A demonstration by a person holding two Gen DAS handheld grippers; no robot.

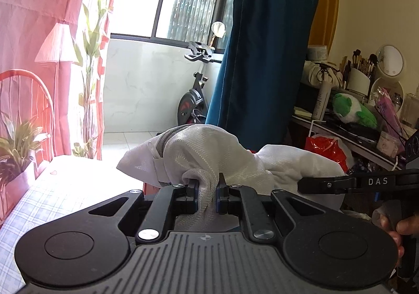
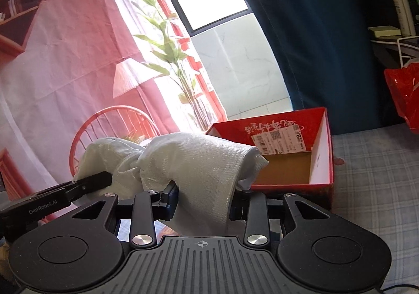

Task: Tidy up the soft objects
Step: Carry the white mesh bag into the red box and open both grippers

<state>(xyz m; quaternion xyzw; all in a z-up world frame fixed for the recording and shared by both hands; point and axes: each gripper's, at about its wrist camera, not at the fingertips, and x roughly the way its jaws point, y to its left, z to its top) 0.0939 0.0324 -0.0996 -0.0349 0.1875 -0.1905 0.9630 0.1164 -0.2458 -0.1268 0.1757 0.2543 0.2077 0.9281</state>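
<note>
Above the checked bedsheet (image 2: 379, 176), a white mesh laundry bag (image 1: 199, 152) hangs bunched between the two tools, held up in the air rather than resting on anything. The left gripper (image 1: 207, 197) has its fingers nearly closed, pinching a thin gathered fold of the mesh; the right gripper (image 2: 204, 202) is set wider, its fingers pressed against a thicker wad of the same bag. It looks light, limp and a little slick, so it will likely sag and slide wherever it is not pinched; the zipper seam (image 1: 163, 144) near the left end seems the firmest place to take hold. Just beyond the bag sits an open red cardboard box (image 2: 320, 152), empty as far as I can see, with its walls standing up to catch trailing cloth. Room is freer toward the window; a cluttered dressing table (image 1: 348, 134) crowds the right.
</note>
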